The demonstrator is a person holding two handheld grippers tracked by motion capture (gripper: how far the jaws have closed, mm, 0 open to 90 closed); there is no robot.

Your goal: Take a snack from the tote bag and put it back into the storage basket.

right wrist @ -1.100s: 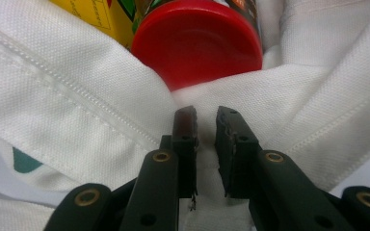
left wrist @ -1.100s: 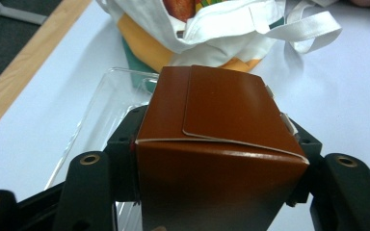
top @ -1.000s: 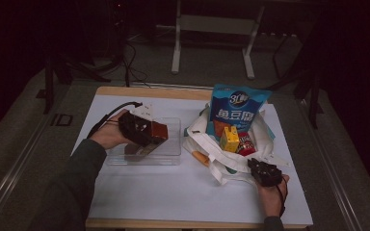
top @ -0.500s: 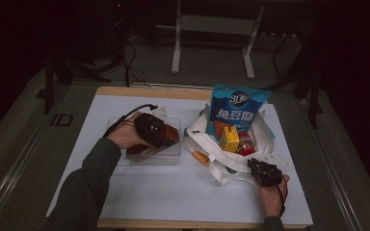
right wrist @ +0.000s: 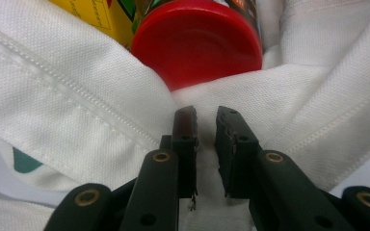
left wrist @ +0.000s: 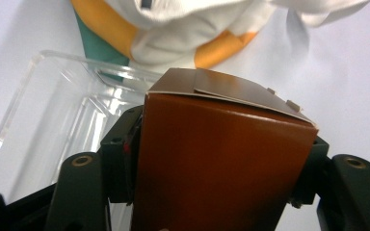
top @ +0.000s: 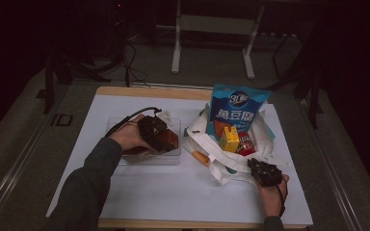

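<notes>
Your left gripper (left wrist: 221, 202) pinches the brown box (left wrist: 221, 159) over the clear tray (left wrist: 53, 110); the jaws have just been easing apart w/ the box between them, so it could tip. Right gripper (right wrist: 206, 120) is nipped on the white bag (right wrist: 67, 91) fabric; a tug may topple the red-lidded jar (right wrist: 197, 43).

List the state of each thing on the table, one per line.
Brown box: between the left gripper's fingers, over the clear tray.
White tote bag: open, its edge pinched by the right gripper.
Blue snack bag: upright in the bag.
Red-capped can: capped.
</notes>
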